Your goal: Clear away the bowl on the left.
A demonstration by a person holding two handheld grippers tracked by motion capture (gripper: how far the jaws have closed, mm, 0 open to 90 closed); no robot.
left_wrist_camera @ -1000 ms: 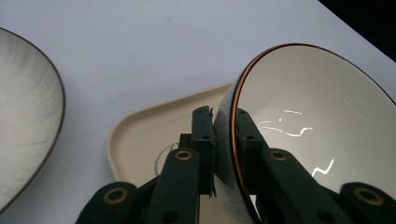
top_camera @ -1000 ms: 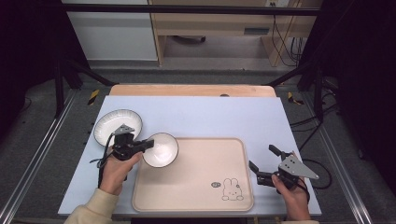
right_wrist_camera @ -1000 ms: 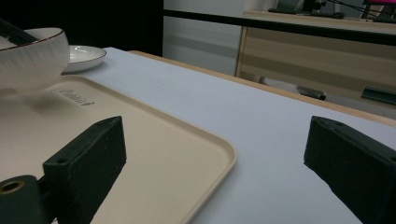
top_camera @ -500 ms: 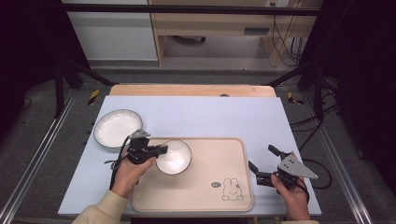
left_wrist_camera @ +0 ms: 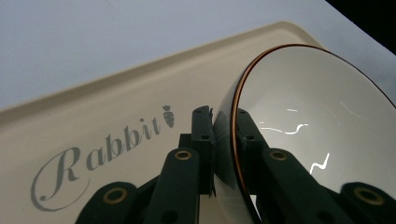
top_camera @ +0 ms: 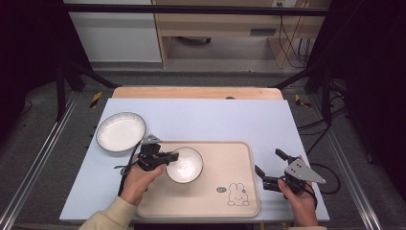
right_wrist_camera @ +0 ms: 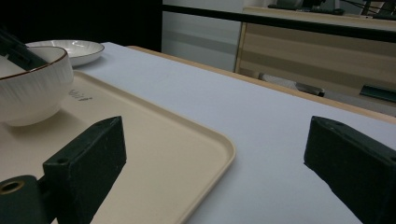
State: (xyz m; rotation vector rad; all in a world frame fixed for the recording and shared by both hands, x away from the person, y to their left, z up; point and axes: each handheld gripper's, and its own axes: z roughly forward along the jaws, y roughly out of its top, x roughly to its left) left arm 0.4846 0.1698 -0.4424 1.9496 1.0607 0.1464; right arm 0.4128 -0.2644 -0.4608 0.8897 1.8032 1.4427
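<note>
One bowl [top_camera: 184, 165], one plate [top_camera: 120, 131], one tray [top_camera: 230, 158].

Lab recording setup, not a home. Table [top_camera: 201, 112] sits inside a black metal frame [top_camera: 191, 8], loose cables [top_camera: 292, 33] on the floor behind. Wooden bench [top_camera: 215, 21] at the back

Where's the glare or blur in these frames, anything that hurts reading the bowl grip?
Left gripper view: bright squiggly light reflections inside the glossy white brown-rimmed bowl, rim sharp between the jaws, near jaw bases soft. Right gripper view: own black jaws blurred in the foreground, beige plastic tray evenly lit. High view: surroundings dark, lilac table well lit, no harsh shadows.
</note>
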